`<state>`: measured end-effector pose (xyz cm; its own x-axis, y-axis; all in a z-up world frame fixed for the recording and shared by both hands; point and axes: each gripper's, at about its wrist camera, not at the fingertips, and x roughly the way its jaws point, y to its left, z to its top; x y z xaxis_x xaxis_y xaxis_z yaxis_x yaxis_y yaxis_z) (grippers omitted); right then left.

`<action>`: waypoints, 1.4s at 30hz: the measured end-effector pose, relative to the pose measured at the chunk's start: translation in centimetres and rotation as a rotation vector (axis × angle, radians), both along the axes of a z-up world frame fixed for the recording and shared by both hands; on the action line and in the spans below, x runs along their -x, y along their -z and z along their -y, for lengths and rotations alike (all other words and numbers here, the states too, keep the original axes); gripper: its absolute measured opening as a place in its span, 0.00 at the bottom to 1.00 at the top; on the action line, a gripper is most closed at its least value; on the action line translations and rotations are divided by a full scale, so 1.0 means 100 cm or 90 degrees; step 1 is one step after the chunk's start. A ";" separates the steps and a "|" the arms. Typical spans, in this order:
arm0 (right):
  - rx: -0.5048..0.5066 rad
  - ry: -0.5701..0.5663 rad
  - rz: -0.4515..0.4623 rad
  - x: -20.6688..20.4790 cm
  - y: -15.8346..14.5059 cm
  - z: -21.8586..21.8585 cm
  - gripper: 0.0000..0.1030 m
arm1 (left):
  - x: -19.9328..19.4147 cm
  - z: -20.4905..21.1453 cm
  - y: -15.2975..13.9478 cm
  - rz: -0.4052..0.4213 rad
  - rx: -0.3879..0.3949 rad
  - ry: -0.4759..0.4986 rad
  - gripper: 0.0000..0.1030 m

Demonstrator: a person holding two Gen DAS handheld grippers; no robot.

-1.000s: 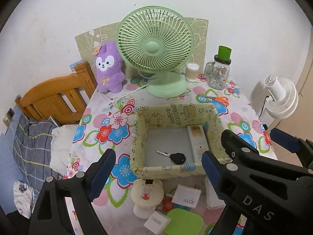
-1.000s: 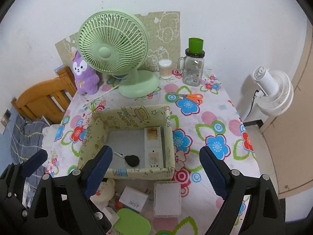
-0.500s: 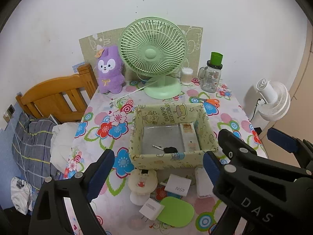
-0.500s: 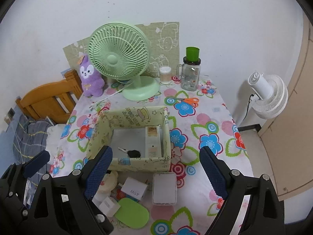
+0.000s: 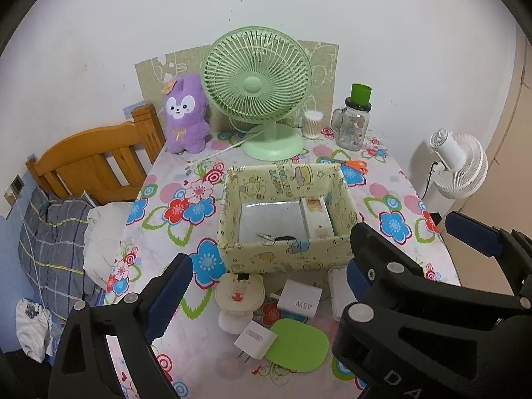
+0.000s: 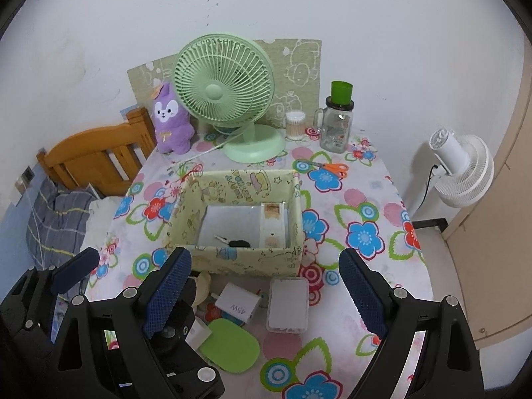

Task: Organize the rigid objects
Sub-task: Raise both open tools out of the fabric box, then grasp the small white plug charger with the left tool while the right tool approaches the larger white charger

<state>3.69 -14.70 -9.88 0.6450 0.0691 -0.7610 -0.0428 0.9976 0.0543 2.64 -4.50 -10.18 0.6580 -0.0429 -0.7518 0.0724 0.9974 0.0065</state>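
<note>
Both grippers hung above the near edge of the flowered table (image 6: 372,206), each with its fingers spread wide and nothing between them. The left gripper (image 5: 269,289) looked down on the cluster of loose items lying just in front of the yellow fabric box (image 5: 286,259): a round cream case (image 5: 239,294), a white charger marked 45W (image 5: 299,302), a smaller white plug adapter (image 5: 254,339) and a flat green oval piece (image 5: 296,344). The right gripper (image 6: 266,289) sat over a clear rectangular container (image 6: 287,304), which lay just right of the 45W charger with its long axis running away from the camera toward the box. That container fell almost midway between the right gripper's 2 fingers, so the right hand seemed the nearer one for it, while the cream case and adapter lay closer to the left. Inside the box, a black car key (image 6: 232,242) rested near the front wall beside a long white carton (image 6: 272,229) placed lengthwise along the right wall. The box's front wall hid part of the key, so its exact pose was hard to judge. Several items were not yet in the box.
</note>
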 end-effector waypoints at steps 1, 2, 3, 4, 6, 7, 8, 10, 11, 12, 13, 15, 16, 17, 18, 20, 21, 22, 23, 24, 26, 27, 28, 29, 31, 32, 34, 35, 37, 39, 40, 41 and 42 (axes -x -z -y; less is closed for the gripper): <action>-0.002 0.000 -0.002 0.000 0.002 0.000 0.90 | 0.001 -0.001 0.002 -0.001 0.002 0.002 0.93; -0.004 0.001 -0.006 0.000 0.004 0.000 0.90 | 0.000 -0.001 0.004 -0.004 0.003 0.003 0.93; -0.006 0.000 -0.010 0.000 0.008 -0.001 0.90 | 0.001 -0.001 0.006 -0.006 0.004 0.005 0.93; -0.007 0.000 -0.013 0.000 0.010 -0.001 0.90 | 0.001 -0.002 0.008 -0.009 0.005 0.007 0.93; -0.007 -0.001 -0.019 0.000 0.016 -0.002 0.90 | 0.001 -0.003 0.014 -0.014 0.009 0.010 0.93; -0.004 0.000 -0.021 0.000 0.019 -0.002 0.90 | 0.001 -0.003 0.017 -0.018 0.011 0.011 0.93; 0.000 0.000 -0.022 0.001 0.021 -0.002 0.90 | 0.001 -0.003 0.020 -0.021 0.011 0.012 0.93; 0.004 -0.002 -0.022 0.001 0.026 -0.002 0.90 | 0.001 -0.004 0.025 -0.022 0.011 0.008 0.93; 0.004 -0.003 -0.022 0.001 0.027 -0.002 0.90 | 0.001 -0.005 0.027 -0.022 0.012 0.006 0.93; 0.006 -0.004 -0.023 0.000 0.030 -0.002 0.90 | 0.001 -0.005 0.030 -0.025 0.014 0.009 0.93; 0.008 -0.005 -0.022 0.000 0.032 -0.002 0.90 | 0.001 -0.005 0.033 -0.026 0.014 0.011 0.93; 0.012 -0.009 -0.019 0.000 0.037 -0.003 0.90 | 0.001 -0.005 0.039 -0.027 0.014 0.013 0.93; 0.013 -0.013 -0.017 0.000 0.041 -0.004 0.90 | 0.001 -0.005 0.042 -0.027 0.014 0.016 0.93; 0.014 -0.016 -0.016 0.001 0.043 -0.004 0.90 | 0.001 -0.005 0.044 -0.028 0.014 0.017 0.93; 0.013 -0.021 -0.015 0.001 0.046 -0.004 0.90 | 0.002 -0.005 0.047 -0.029 0.014 0.019 0.93; 0.006 -0.036 -0.012 0.002 0.052 -0.005 0.90 | 0.002 -0.005 0.054 -0.031 0.012 0.023 0.93; 0.005 -0.041 -0.012 0.002 0.056 -0.005 0.90 | 0.002 -0.005 0.056 -0.032 0.011 0.024 0.93; 0.005 -0.042 -0.011 0.002 0.058 -0.005 0.90 | 0.002 -0.005 0.059 -0.034 0.010 0.027 0.93; 0.005 -0.042 -0.011 0.003 0.061 -0.005 0.90 | 0.002 -0.005 0.062 -0.036 0.009 0.028 0.93; 0.004 -0.042 -0.012 0.003 0.064 -0.004 0.90 | 0.003 -0.005 0.065 -0.036 0.008 0.027 0.93; 0.000 -0.045 -0.015 0.003 0.068 -0.004 0.90 | 0.003 -0.004 0.070 -0.039 0.010 0.025 0.93; -0.001 -0.048 -0.016 0.003 0.070 -0.003 0.90 | 0.003 -0.004 0.072 -0.040 0.011 0.023 0.93; -0.002 -0.051 -0.016 0.002 0.072 -0.003 0.90 | 0.003 -0.003 0.074 -0.041 0.012 0.019 0.93; -0.004 -0.055 -0.015 0.002 0.073 -0.002 0.90 | 0.003 -0.003 0.075 -0.041 0.014 0.016 0.93; -0.012 -0.070 -0.011 0.001 0.077 -0.001 0.90 | 0.004 -0.003 0.078 -0.039 0.019 0.005 0.93; -0.015 -0.076 -0.010 0.000 0.078 -0.001 0.90 | 0.005 -0.003 0.080 -0.039 0.021 -0.004 0.93; -0.021 -0.091 -0.007 -0.002 0.080 0.001 0.90 | 0.005 -0.002 0.081 -0.037 0.023 -0.016 0.93; -0.020 -0.098 -0.008 -0.003 0.082 0.001 0.90 | 0.005 -0.001 0.083 -0.039 0.023 -0.020 0.93; -0.019 -0.109 -0.007 -0.004 0.084 0.001 0.90 | 0.004 0.000 0.086 -0.046 0.022 -0.029 0.93; -0.011 -0.116 -0.003 -0.005 0.087 0.002 0.90 | 0.005 0.001 0.089 -0.047 0.023 -0.041 0.93; -0.007 -0.117 0.000 -0.005 0.088 0.002 0.90 | 0.005 0.001 0.090 -0.045 0.023 -0.045 0.93; -0.005 -0.120 0.001 -0.005 0.090 0.002 0.90 | 0.006 0.002 0.092 -0.045 0.021 -0.048 0.93; -0.003 -0.124 -0.002 -0.005 0.092 0.002 0.90 | 0.006 0.002 0.095 -0.049 0.017 -0.052 0.93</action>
<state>4.18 -14.87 -19.11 0.6171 0.1953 -0.7623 -0.2347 0.9703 0.0586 2.05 -4.70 -19.66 0.6010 -0.0122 -0.7991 -0.0095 0.9997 -0.0223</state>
